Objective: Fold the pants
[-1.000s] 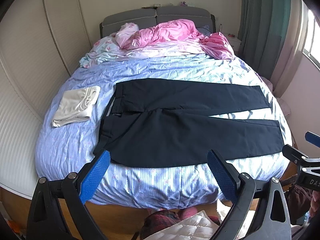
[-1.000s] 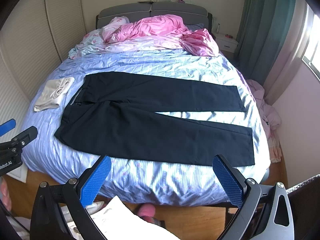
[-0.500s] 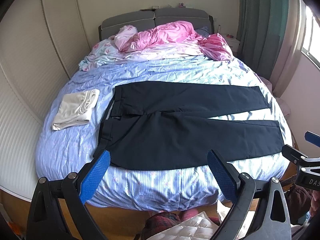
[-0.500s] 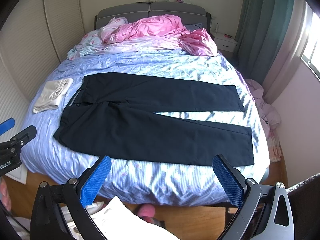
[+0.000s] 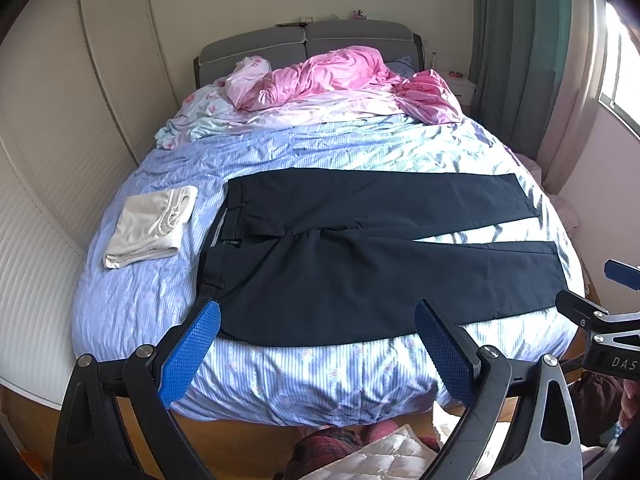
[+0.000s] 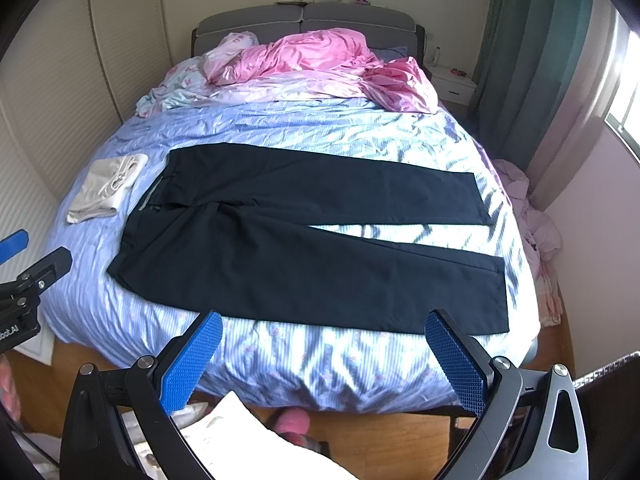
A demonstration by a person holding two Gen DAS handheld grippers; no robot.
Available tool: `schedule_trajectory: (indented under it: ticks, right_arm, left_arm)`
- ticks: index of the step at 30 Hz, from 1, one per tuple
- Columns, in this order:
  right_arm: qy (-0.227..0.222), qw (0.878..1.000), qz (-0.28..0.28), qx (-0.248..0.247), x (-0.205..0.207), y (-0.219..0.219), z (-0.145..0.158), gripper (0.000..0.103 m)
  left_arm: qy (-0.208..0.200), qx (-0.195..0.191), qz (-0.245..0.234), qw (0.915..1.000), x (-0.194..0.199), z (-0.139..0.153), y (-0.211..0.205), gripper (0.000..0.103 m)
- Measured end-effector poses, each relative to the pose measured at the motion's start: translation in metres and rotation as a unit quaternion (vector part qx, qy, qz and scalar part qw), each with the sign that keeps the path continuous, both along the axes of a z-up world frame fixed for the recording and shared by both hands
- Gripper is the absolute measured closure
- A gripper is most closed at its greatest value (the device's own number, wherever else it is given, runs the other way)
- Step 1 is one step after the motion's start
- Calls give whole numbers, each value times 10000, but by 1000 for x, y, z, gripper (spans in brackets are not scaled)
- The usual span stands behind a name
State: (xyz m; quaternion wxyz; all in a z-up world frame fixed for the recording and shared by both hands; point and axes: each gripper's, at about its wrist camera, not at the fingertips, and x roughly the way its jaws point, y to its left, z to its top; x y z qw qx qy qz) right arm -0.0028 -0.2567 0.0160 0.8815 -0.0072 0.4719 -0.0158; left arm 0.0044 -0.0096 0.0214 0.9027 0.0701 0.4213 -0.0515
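Observation:
Dark navy pants (image 5: 360, 248) lie spread flat on the blue striped bed, waistband to the left, both legs reaching right; they also show in the right wrist view (image 6: 304, 236). My left gripper (image 5: 316, 316) is open and empty, held off the bed's near edge in front of the waist and near leg. My right gripper (image 6: 322, 326) is open and empty, off the near edge in front of the near leg. Each gripper shows at the edge of the other's view.
A folded white garment (image 5: 150, 226) lies on the bed left of the waistband. A pink quilt (image 5: 340, 76) is heaped by the grey headboard. Curtains (image 5: 516, 52) and a window are on the right. Clothes lie on the floor near me.
Both views have tilted down slightly, so the bed and pants sit a little lower in frame. The pants have not moved and both grippers stay open.

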Motion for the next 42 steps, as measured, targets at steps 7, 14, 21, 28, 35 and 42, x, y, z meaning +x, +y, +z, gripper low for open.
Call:
schedule_trajectory:
  ticks: [7, 14, 21, 28, 35, 42]
  right_arm:
    - [69, 9999, 74, -18, 5, 19, -3, 0]
    - [437, 9990, 103, 89, 26, 34, -25, 0]
    - [820, 9966, 103, 4, 63, 75, -66, 0]
    - [1389, 9881, -421, 517, 98, 111, -134, 0]
    - [1985, 9658, -1354, 973, 105, 126, -207, 0]
    - [2512, 9343, -2085, 1435, 115, 112, -274, 2]
  left_arm:
    - [72, -24, 69, 9999, 2, -3, 8, 4]
    - [373, 26, 458, 9983, 19, -21, 42, 4]
    - [808, 162, 854, 9929, 50, -59, 101, 4]
    - [1588, -85, 779, 9842, 94, -122, 154, 4]
    - [2164, -262, 566, 9743, 131, -187, 180, 5]
    - [3131, -1422, 1193, 9314, 156, -263, 199, 9]
